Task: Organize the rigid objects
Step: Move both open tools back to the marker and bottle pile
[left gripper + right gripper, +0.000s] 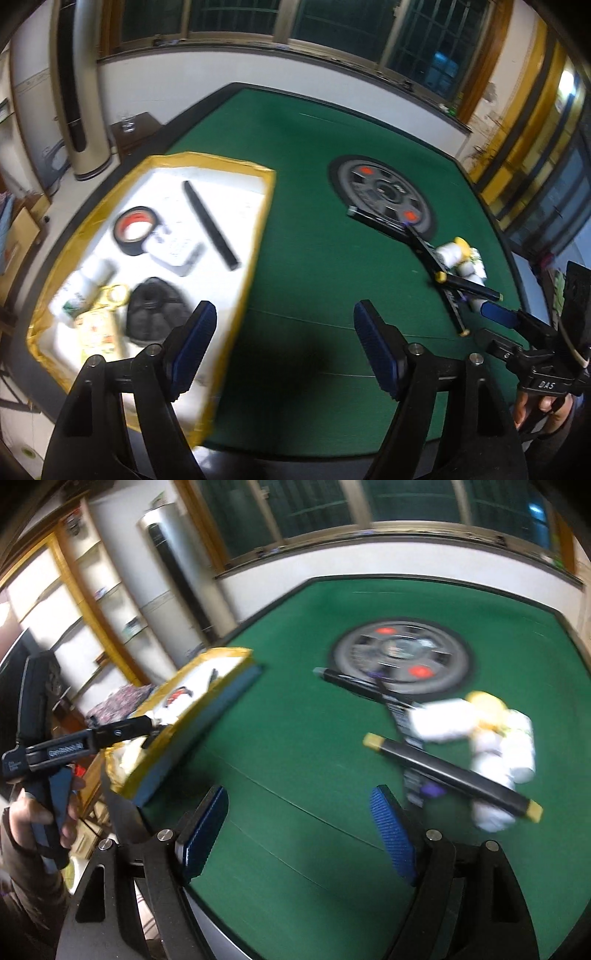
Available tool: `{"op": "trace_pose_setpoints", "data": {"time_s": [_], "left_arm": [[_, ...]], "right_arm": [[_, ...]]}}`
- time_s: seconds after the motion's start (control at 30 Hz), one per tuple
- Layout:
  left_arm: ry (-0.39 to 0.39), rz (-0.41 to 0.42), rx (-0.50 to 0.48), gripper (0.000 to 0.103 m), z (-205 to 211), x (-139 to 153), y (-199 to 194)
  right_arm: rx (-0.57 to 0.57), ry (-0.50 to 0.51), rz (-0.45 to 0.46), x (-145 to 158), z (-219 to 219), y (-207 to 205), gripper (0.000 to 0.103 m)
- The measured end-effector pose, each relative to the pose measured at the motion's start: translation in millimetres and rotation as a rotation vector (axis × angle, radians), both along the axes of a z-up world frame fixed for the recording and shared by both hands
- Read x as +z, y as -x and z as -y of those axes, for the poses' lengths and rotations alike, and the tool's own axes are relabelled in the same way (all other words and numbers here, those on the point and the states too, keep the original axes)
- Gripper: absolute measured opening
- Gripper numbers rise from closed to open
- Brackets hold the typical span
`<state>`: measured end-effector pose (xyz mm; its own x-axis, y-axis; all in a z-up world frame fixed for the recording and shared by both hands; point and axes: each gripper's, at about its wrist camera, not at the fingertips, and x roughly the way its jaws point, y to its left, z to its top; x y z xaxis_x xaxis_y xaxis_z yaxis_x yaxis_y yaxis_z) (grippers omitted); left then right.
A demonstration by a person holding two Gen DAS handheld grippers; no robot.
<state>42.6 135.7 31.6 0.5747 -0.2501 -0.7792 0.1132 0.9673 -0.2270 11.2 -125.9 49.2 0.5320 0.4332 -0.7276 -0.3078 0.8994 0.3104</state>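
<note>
Left gripper (284,343) jaws gape; black bar (452,777) lies diagonal.

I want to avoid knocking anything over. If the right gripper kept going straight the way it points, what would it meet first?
Probably bare green felt table; the right gripper is open, and the black yellow-tipped bar lies right of its line.

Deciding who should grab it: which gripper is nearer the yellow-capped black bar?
Right. The right gripper hovers just short of the yellow-capped black bar; the left gripper sits farther off, beside the tray.

A home room: green mahjong table (295,147), tower air conditioner (79,92), barred windows (424,33).
</note>
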Motion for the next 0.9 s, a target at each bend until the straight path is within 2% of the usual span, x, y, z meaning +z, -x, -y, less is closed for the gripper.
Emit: {"op": "trace_pose_setpoints", "data": {"time_s": [0.2,0.37,0.67,0.9], "left_arm": [[0.003,-0.031,-0.1,0.077,49,-5,-4],[0.003,-0.07,-0.159,0.077,86,-14,-6],[-0.034,-0.158,-0.323,0.077,166,-44,-11],[-0.051,-0.175,-0.381,0.077,214,-53,-23]], "right_arm": [[-0.086,0.013,-0.003,-6,43,16,0.076],[-0.115,0.0,-0.01,-9,60,21,0.076],[-0.155,0.017,0.003,-12,88,38,0.076],[-0.213,0.035,0.031,-3,115,51,0.076]]}}
